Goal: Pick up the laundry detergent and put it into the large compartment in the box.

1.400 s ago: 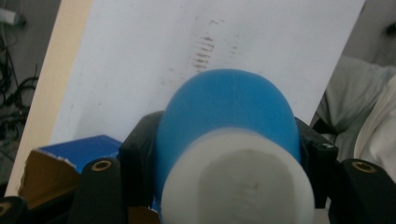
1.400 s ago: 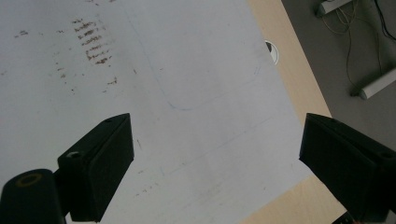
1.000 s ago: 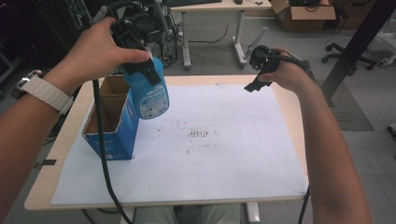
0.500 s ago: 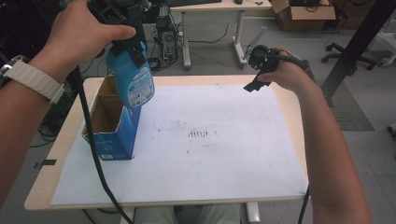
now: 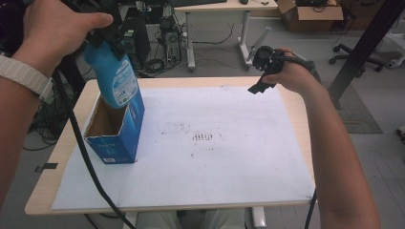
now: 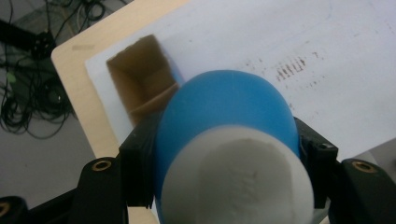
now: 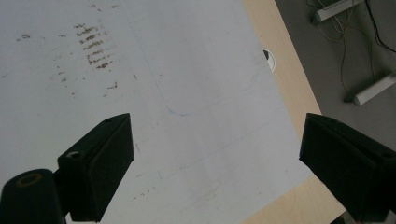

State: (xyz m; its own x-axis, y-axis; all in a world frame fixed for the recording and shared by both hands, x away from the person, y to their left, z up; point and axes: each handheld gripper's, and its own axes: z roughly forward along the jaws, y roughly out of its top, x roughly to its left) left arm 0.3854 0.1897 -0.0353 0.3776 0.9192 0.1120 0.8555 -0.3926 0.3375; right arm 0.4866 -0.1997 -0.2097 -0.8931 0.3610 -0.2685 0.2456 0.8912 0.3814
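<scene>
A white sheet (image 5: 229, 157) covers most of the table (image 5: 291, 95), with a patch of dark smudges (image 5: 203, 137) near its middle and bare wood showing along the edges. An open blue box (image 5: 117, 136) stands upright on the sheet at the table's left side, near the left edge; its brown inside is visible from above. Beyond the far edge, cables, desk legs and a cardboard carton sit on the floor, well apart from the work. The left gripper (image 5: 107, 36) is raised above the box and clamps a blue bottle (image 5: 117, 81) by its upper part; in the left gripper view the two black jaws press on either side of the bottle (image 6: 229, 116), whose white cap (image 6: 238, 182) faces the camera. The bottle hangs tilted, its base at the box's mouth, close to the box's far right wall; whether the base touches the cardboard cannot be told. The box's mouth is narrow, only a little wider than the bottle. The right gripper (image 5: 258, 86) is held above the far right part of the sheet, well away from box and bottle, jaws spread wide with nothing between them; its own view looks down on bare sheet (image 7: 187, 93) and the table's edge (image 7: 280, 79). The sheet between the box and the right hand lies free.
</scene>
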